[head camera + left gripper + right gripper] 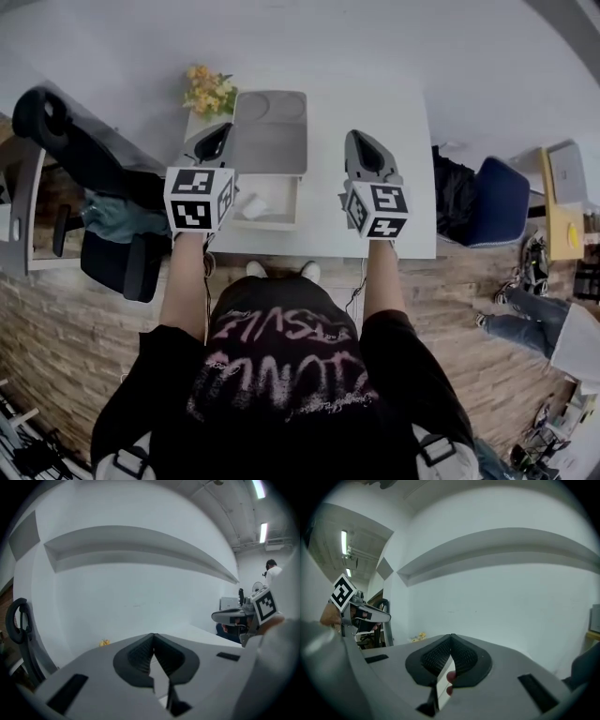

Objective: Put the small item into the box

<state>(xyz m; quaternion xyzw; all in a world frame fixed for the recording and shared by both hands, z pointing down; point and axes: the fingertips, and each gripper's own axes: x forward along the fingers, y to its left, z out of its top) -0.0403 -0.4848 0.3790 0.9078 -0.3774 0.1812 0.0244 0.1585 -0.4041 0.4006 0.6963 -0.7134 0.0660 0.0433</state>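
- left tongs point(221, 133): clenched tight, tips meeting, nothing between them. They hover above the left edge of the box point(298, 204).
- right tongs point(357, 139): tips together too, held off to the right of the box over bare counter point(398, 103). The right gripper view shows a white sliver and a reddish speck in the gap below the tips. Can't tell what they are, but it doesn't read as a held thing.
- box: open, with the grey lid point(270, 131) folded back on the far side, toward the flowers point(208, 91).
- small item point(251, 206): white, lies inside the box near its left side. Nothing is touching it.
- step: looks like the drop is done. The item is in and both tongs are up off the counter, so the task reads as essentially complete, at the pull-away stage.
- next: if anything is left, it is backing both tongs off without clipping the box or the lid.
- if the lid is to be shut, one tongs tip needs to get behind the lid's far edge and swing it toward the person. The box looks light and may slide, so the other tongs should brace it.
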